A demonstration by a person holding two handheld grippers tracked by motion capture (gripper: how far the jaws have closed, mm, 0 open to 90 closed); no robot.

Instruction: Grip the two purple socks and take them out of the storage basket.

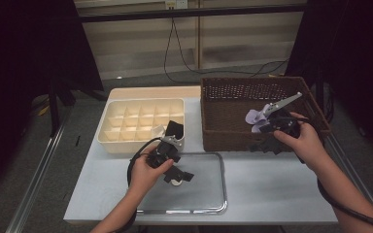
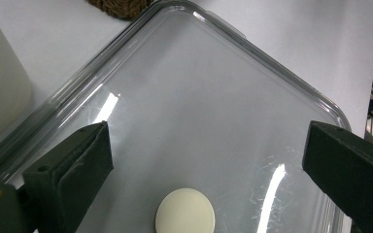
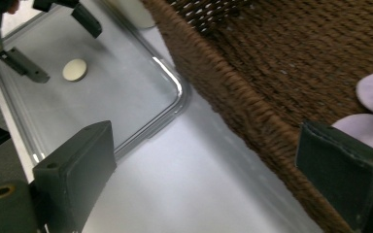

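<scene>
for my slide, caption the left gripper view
Open left gripper poised over a small cream round disc lying in a clear glass tray.

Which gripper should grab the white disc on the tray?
Left. The left hand-held gripper hangs open right over the disc on the clear tray, jaws either side of it. The right hand-held gripper is open by the basket, farther off.

Bystanders on our table

We see a cream divided organizer [image 1: 141, 119] at the back left of the white table [image 1: 272, 187], and black cables [image 1: 175, 48] hanging down the wall behind it.
</scene>
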